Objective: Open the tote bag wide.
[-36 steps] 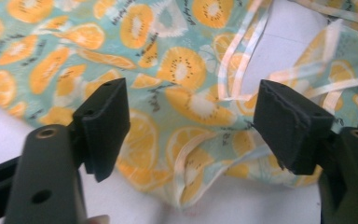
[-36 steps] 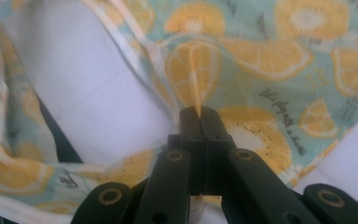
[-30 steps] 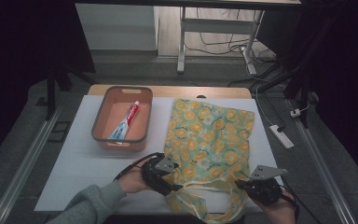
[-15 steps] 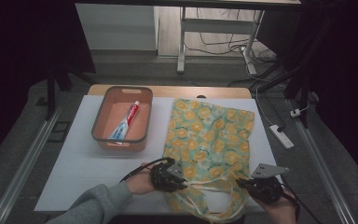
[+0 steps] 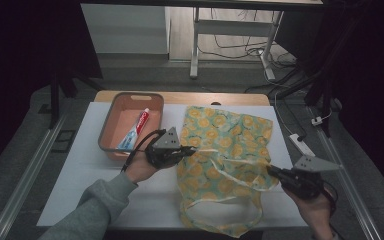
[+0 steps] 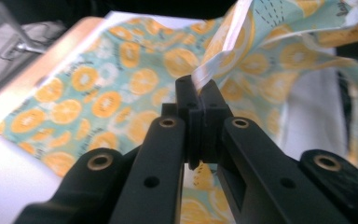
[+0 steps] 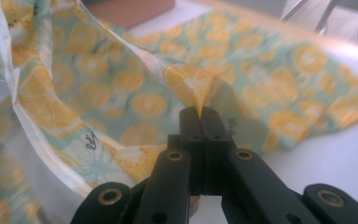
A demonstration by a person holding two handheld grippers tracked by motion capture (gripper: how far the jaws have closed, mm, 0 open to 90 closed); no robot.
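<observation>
White table (image 5: pixel 80 170) is carrying the orange-print cloth bag (image 5: pixel 230 150), which is lying right of the orange bin (image 5: pixel 111 131) holding a toothpaste tube (image 5: pixel 136 129). Left gripper (image 5: pixel 189 151) is pinching the bag's rim strap (image 6: pixel 223 51); right gripper (image 5: pixel 272 171) is pinching the opposite edge, mouth lifting open.

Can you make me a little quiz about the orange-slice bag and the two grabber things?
1. True or false: the left gripper has its fingers pinched on the bag's white edge strip.
2. What lies in the pink bin? A) toothpaste tube B) spoon C) apple
3. Fill in: the right gripper has its fingers ____ on the bag.

Key
1. True.
2. A, the toothpaste tube.
3. Shut; they pinch a fold of the printed cloth.
</observation>
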